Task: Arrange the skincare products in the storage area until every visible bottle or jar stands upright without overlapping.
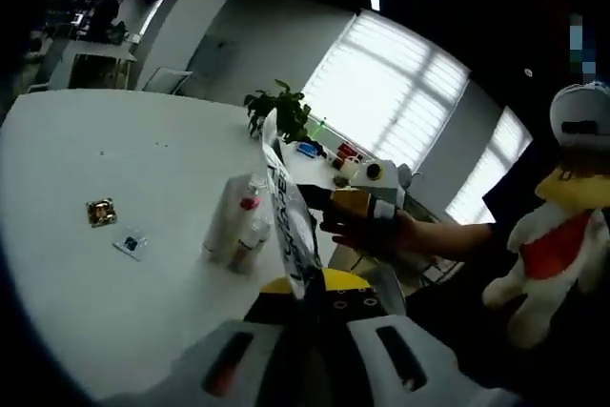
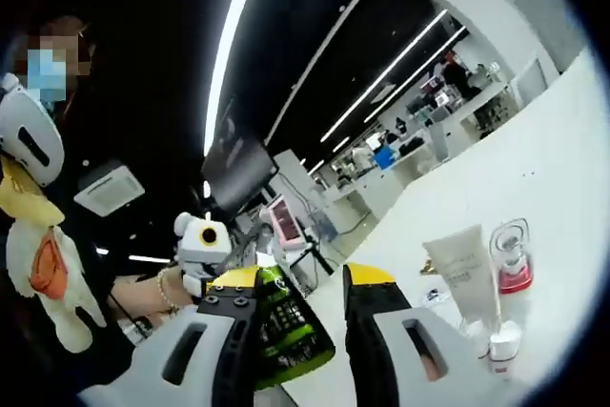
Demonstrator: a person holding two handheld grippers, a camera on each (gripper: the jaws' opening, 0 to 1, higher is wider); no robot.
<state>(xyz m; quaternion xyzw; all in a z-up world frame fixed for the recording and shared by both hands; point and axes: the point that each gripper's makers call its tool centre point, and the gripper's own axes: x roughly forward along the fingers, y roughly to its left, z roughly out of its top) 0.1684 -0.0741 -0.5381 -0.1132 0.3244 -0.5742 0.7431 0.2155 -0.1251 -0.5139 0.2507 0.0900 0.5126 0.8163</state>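
Note:
My left gripper is shut on a flat sachet, which stands edge-on straight up from the jaws. The same sachet shows its green face in the gap between the wide-apart jaws of my open right gripper, close to its left jaw. On the white table stand a white tube and a clear bottle with a red cap, close together. The right gripper view has the tube, the bottle and a small white cap at its right. A hand holds the right gripper just past the sachet.
A small gold packet and a small blue sachet lie to the left of the bottles. A potted plant stands at the table's far edge. A plush toy hangs at the right. Desks and monitors fill the background.

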